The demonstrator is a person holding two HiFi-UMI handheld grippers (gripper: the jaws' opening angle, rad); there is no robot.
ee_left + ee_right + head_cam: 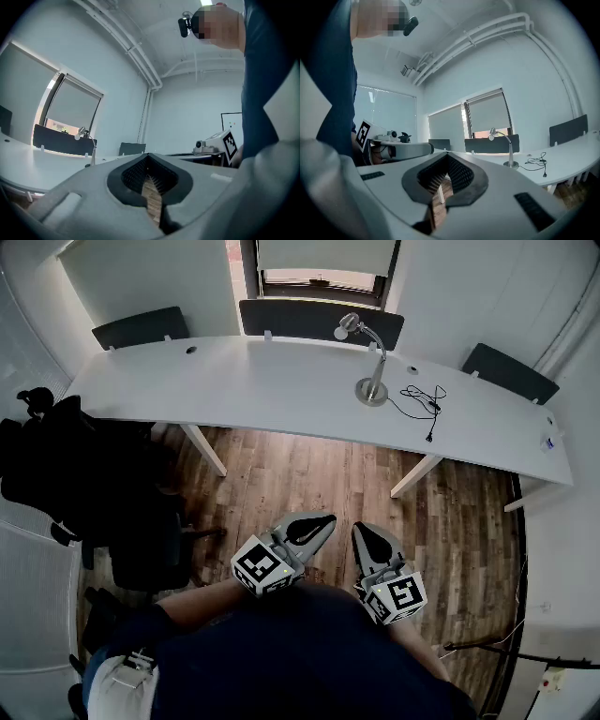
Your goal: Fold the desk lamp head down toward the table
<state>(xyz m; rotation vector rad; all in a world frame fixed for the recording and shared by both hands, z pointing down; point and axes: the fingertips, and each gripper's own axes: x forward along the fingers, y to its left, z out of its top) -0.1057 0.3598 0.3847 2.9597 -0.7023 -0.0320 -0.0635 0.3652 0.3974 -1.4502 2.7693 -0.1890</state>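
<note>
The silver desk lamp (pixel 372 388) stands on the far side of the long white desk (pixel 234 385), its gooseneck curving up to the head (pixel 349 326), which is raised. Its black cord (pixel 422 399) lies coiled to the right of the base. Both grippers are held close to my body over the wooden floor, well short of the desk. The left gripper (pixel 314 526) is shut and empty, and so is the right gripper (pixel 370 538). The left gripper view shows the lamp (pixel 89 140) small and far beyond the left gripper (pixel 149 157). In the right gripper view the lamp (pixel 506 147) stands right of the right gripper (pixel 447 155).
Black chair backs (pixel 141 326) (pixel 511 371) line the desk's far edge. A dark office chair with a coat (pixel 56 465) stands at the left. White desk legs (pixel 208 451) (pixel 412 476) reach down to the wooden floor (pixel 319 474) between me and the desk.
</note>
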